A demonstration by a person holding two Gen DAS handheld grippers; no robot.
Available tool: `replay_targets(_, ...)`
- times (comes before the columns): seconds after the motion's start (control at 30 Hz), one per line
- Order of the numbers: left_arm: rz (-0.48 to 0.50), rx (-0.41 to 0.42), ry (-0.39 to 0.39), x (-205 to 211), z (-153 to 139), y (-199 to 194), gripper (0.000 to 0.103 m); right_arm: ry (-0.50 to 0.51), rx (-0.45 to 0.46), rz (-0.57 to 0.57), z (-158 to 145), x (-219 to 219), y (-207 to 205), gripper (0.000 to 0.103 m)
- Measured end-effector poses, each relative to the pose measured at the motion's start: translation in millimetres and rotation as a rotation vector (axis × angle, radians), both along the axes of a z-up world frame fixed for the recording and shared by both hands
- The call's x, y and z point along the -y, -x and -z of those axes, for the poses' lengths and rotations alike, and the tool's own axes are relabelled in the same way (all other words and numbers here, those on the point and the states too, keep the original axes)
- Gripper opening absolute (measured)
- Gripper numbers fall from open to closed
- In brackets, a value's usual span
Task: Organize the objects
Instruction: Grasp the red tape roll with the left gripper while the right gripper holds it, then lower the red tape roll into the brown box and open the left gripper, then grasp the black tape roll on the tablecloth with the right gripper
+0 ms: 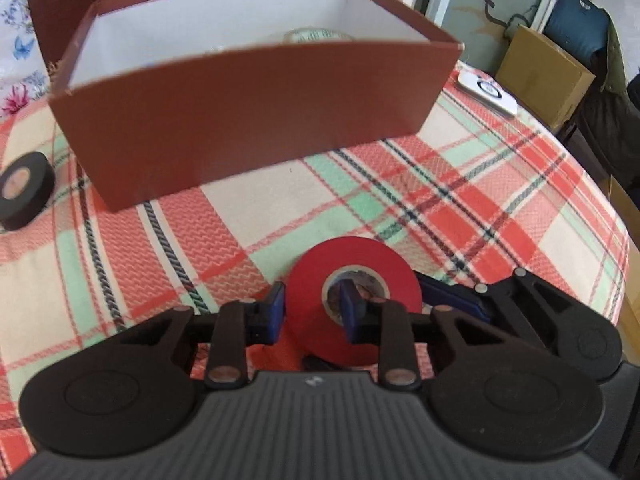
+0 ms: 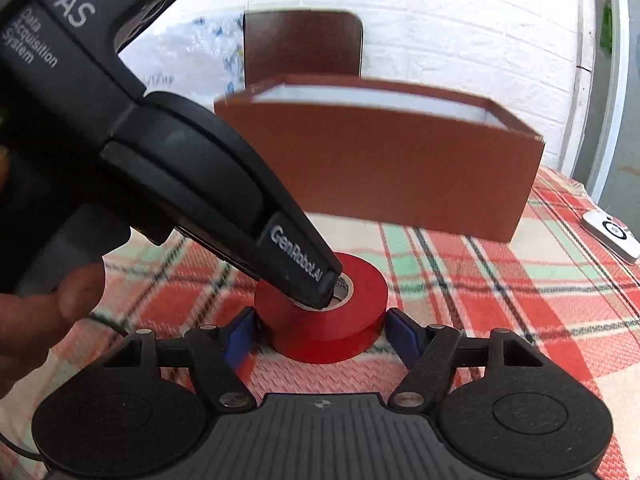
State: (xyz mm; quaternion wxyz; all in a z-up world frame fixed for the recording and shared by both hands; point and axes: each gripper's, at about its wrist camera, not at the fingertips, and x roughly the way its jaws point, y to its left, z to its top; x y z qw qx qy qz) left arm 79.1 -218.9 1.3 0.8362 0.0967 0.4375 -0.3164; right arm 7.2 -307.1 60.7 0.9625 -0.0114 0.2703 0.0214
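Red tape roll (image 1: 352, 300) is lying flat on the plaid cloth (image 1: 460, 200) covering the worktop, just in front of the brown box (image 1: 248, 120). The left tongs (image 1: 314, 312) are pinching the roll's wall, with one blue finger (image 1: 276, 312) pressing the outer side and the other sitting down inside the core hole. In the right wrist view, that same tool is reaching in from the left, its black tip dipping into the roll's centre. The right tongs (image 2: 322, 334) are standing wide, their blue pads (image 2: 240, 340) flanking the roll on both sides; whether they are touching it is hard to tell. Part of a hand (image 2: 48, 312) is showing at the left edge of that view.

Beyond the roll, the brown box is sitting open, white inside, with a pale round object (image 1: 316, 36) peeking above its front wall. Left of the box, a black tape roll (image 1: 24, 190) is resting on the cloth. Right of the box, a white flat device (image 1: 486, 92) is lying near the worktop's far edge. Behind the box, a dark chair back (image 2: 302, 46) is standing against a white brick wall (image 2: 460, 20).
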Motion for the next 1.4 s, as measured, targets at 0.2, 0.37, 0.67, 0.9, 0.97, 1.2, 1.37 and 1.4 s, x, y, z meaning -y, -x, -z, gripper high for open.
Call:
replay_targets(0.2,-0.007,0.125,0.127,2.2,-73.7,-23.2,0.031,0.066,0.227,0.021,-53.7,9.5,-16.6,0.069)
replay_targets(0.37,-0.009,0.207,0.175,40.6,-113.4,-72.6,0.031,0.109,0.312,0.061,-85.6,38.5,-71.9,0.070)
replay_targets(0.67,-0.126,0.130,0.116,86.7,-70.6,-157.0,0.043,0.067,0.154,0.119,-59.1,89.7,-160.2,0.068)
replay_targets(0.9,-0.106,0.184,0.158,40.1,-82.9,-115.8,0.047,-0.029,0.312,0.180,-62.2,76.9,-93.2,0.069)
replay_targets(0.97,-0.100,0.208,0.172,26.6,-91.5,-96.5,0.049,-0.060,0.313,0.183,-60.2,68.1,-75.3,0.072)
replay_targets(1.2,-0.113,0.210,0.152,-25.4,-88.5,-40.5,0.050,-0.072,0.236,0.104,-46.7,24.5,-22.4,0.073)
replay_targets(1.37,-0.197,0.166,0.084,-77.9,-55.8,-26.5,0.050,-0.083,0.115,0.025,-24.7,-0.2,-26.5,0.073)
replay_targets(1.4,-0.229,0.147,0.065,-89.1,-46.2,-28.8,0.050,-0.089,0.093,0.005,-21.9,-6.1,-27.8,0.073)
